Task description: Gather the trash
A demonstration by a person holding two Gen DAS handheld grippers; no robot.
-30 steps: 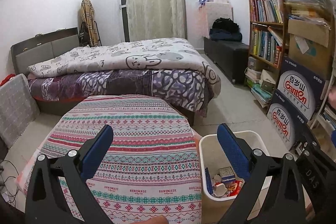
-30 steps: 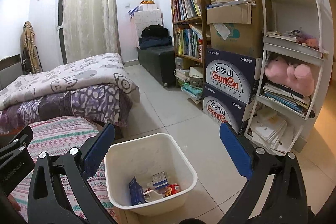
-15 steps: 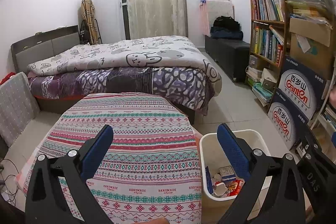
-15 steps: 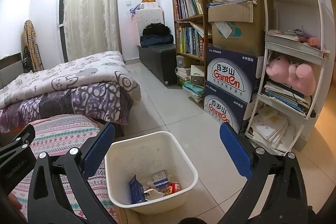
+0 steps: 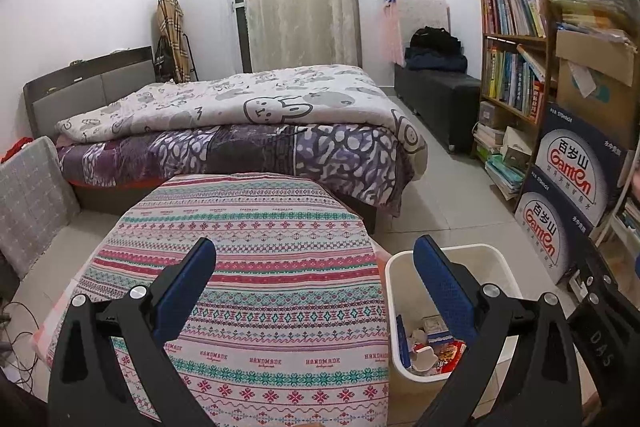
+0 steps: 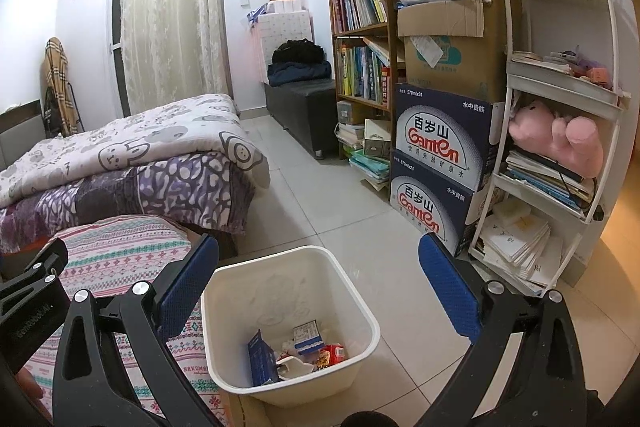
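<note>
Bedroom floor tiles fill the right wrist frame, where the white bin (image 6: 290, 323) sits lower centre, trash (image 6: 300, 351) piled inside, touching the round patterned table (image 5: 244, 291) for easy drops. Left gripper (image 5: 314, 283) and right gripper (image 6: 320, 283) hover spread wide, holding nothing.

tablecloth (image 5: 248, 267): "HANDMADE" | blue boxes (image 6: 444, 143): "Ganten", "570mlx24"

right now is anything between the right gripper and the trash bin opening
Nothing visible is. The right gripper is open and empty, directly above the white trash bin, whose mouth has no lid. Wrappers and a small blue box lie at the bottom. The patterned table stands to the bin's left.
</note>
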